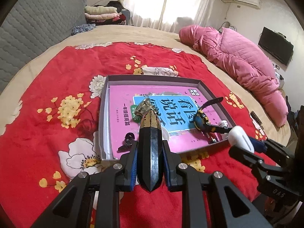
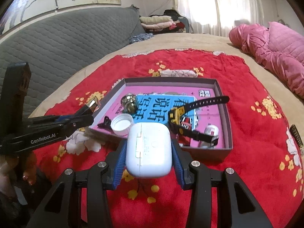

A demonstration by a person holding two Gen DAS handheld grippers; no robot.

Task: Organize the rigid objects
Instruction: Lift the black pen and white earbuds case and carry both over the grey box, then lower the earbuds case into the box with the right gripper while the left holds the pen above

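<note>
My left gripper (image 1: 150,148) is shut on a black and gold faceted bottle (image 1: 150,133) with a gold cap, held over the near edge of a shallow grey box (image 1: 152,78). My right gripper (image 2: 149,146) is shut on a white earbud case (image 2: 149,150), just short of the box's near wall (image 2: 207,153). The box holds a pink book (image 2: 161,93), a black and yellow watch (image 2: 180,117), a white cap (image 2: 122,124), a gold ornament (image 2: 130,102), a black clip (image 2: 105,123) and a small white bottle (image 2: 211,130). The right gripper with the case shows in the left wrist view (image 1: 241,138).
The box lies on a red flowered cloth (image 1: 57,87) on a bed. A pink quilted jacket (image 1: 237,57) lies at the far right. A grey quilted headboard (image 2: 66,38) stands on the left. A dark comb-like strip (image 2: 297,134) lies on the cloth at the right.
</note>
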